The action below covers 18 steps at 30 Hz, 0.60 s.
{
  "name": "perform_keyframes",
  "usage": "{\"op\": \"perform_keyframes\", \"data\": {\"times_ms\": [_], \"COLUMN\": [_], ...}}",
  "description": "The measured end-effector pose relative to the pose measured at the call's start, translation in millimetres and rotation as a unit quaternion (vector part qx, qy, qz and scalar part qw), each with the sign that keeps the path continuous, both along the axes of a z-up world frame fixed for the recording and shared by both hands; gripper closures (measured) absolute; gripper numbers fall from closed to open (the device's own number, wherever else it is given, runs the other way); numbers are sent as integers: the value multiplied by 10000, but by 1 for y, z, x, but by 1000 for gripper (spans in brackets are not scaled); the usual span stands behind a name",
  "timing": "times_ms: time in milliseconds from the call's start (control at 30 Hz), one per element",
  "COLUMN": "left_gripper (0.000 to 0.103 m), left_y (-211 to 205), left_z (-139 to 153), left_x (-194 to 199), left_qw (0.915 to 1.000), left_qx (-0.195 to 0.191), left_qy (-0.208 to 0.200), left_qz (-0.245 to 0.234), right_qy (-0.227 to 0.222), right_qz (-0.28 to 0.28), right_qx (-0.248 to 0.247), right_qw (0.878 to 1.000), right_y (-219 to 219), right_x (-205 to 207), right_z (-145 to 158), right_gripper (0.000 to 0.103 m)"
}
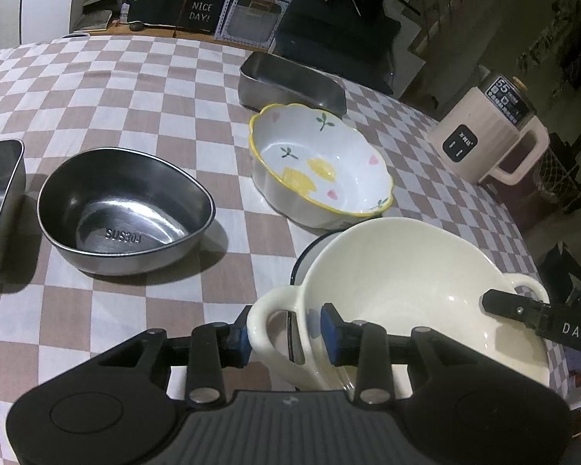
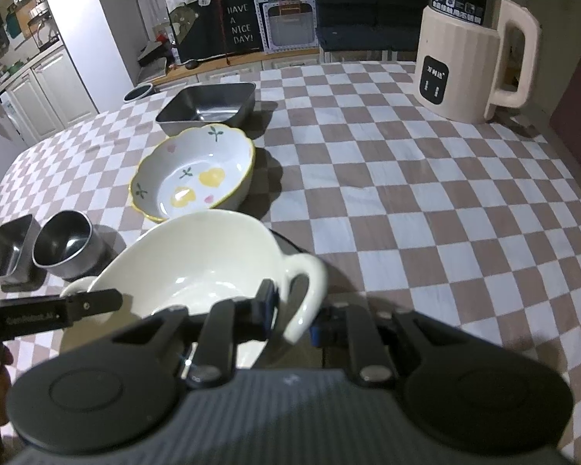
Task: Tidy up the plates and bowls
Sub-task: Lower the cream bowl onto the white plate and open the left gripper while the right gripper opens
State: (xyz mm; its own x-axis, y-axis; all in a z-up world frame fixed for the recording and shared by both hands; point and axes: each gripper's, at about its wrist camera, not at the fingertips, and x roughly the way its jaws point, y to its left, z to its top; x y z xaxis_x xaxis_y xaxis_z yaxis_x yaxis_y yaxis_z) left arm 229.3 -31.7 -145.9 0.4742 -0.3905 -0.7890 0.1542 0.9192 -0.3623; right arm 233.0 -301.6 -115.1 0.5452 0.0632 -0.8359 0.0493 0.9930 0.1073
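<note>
1. The left gripper pinches one loop handle of the cream two-handled bowl.
2. The right gripper pinches the other handle.
3. The bowl sits at 6 o'clock from the lemon-painted bowl.

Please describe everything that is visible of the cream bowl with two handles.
The cream bowl looks like glossy glazed ceramic, deep and wide, with a loop handle on each side. It is empty and sits tilted over a white plate with a dark rim, on the checked tablecloth. The left gripper has its jaws around one handle; the right gripper has its jaws around the other. The flowered bowl stands just behind it.
</note>
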Motion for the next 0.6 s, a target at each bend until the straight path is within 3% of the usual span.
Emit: {"op": "perform_keyframes", "data": {"times_ms": [433,600], "left_gripper": [63,59], "left_y": [-7,-26], "left_z": [-5,-1], "left_x": [3,-3], "left_qw": [9996,9930], "left_qx": [157,811], "left_qy": [-56,-272], "left_qz": [-211,-812], "right_qy": [143,113], "right_qz": [-92,74], "right_qx": [10,-140], "right_qw": [9999,9998], "right_y": [-2,1], "right_x": [3,4], "right_z": [-5,-3], "right_gripper": [81,80]}}
